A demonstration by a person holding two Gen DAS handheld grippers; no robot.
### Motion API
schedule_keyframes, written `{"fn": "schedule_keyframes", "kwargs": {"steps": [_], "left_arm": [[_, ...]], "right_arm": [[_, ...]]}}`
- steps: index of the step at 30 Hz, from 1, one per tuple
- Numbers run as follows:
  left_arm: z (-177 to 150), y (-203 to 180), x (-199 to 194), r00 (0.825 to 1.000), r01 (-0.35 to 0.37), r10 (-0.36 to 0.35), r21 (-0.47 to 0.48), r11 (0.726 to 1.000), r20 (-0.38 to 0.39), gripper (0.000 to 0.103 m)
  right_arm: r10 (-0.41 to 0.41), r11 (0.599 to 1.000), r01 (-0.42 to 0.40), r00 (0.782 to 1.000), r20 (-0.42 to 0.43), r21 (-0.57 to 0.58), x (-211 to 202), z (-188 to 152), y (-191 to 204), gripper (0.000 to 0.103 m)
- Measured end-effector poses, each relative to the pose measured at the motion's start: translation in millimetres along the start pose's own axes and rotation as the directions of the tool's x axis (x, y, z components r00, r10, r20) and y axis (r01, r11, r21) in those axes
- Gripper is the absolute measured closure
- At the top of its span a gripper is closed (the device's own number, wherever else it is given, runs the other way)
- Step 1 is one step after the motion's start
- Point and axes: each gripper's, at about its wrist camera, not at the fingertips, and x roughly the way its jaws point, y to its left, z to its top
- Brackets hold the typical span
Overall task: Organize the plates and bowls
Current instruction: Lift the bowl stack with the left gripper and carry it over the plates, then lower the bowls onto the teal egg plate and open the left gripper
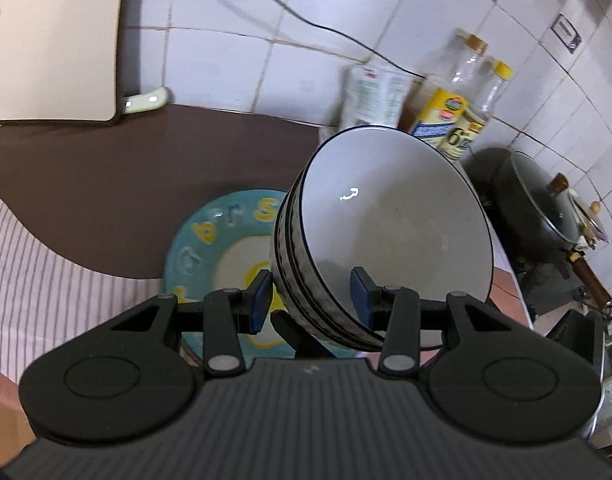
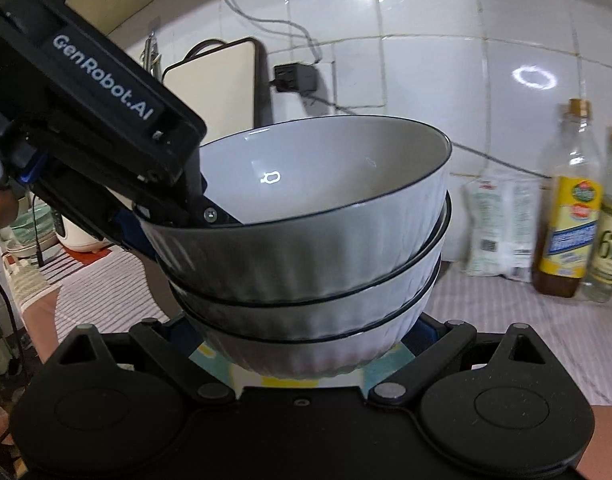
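A stack of three grey ribbed bowls (image 1: pixel 390 232) with dark rims tilts over a teal plate (image 1: pixel 210 236) with letters on its rim. My left gripper (image 1: pixel 312 296) straddles the near wall of the stack, one blue pad inside the top bowl and one outside; whether the pads press the wall is unclear. In the right wrist view the bowl stack (image 2: pixel 306 256) fills the middle, with the left gripper's body reaching over its left rim. My right gripper (image 2: pixel 306 340) is open, its fingers on either side of the bottom bowl, above the teal plate (image 2: pixel 370 372).
A brown mat (image 1: pixel 118 184) and striped cloth (image 1: pixel 46 280) cover the counter. Bottles (image 1: pixel 462 112) and a bag (image 1: pixel 374 92) stand against the tiled wall. A dark pot with lid (image 1: pixel 546 216) sits to the right. A white board (image 1: pixel 54 40) leans at the back left.
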Motion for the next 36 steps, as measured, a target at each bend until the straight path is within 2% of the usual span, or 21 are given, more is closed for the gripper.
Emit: {"fn": "schedule_keyframes", "kwargs": {"steps": [8,13,19,28,36], "left_arm": [[-6,24,17,1.000,-0.024,0.024,-0.001,1.000,-0.006,0.062],[-9,40,29,0.999,-0.018,0.017,-0.034,0.999,-0.028,0.062],[-15,52,40,1.000,-0.004,0.003,-0.052,0.999,-0.021,0.062],[-18,57,52,0.999,-0.016,0.013,-0.058,0.998,-0.042,0.062],[-18,59,53,1.000,-0.011,0.010,-0.055,0.998,-0.027,0.062]], "right_arm": [[0.013,1.000,-0.013,0.999,-0.036,0.023,25,-12,12,0.003],[0.017,1.000,-0.016,0.998,-0.067,0.023,36,-19,16,0.003],[0.008,1.000,-0.008,0.995,-0.096,0.002,48,-25,21,0.003],[0.005,1.000,-0.006,0.990,-0.144,-0.006,57,-31,20,0.004],[0.006,1.000,-0.007,0.985,-0.170,-0.006,64,-28,21,0.004]]}}
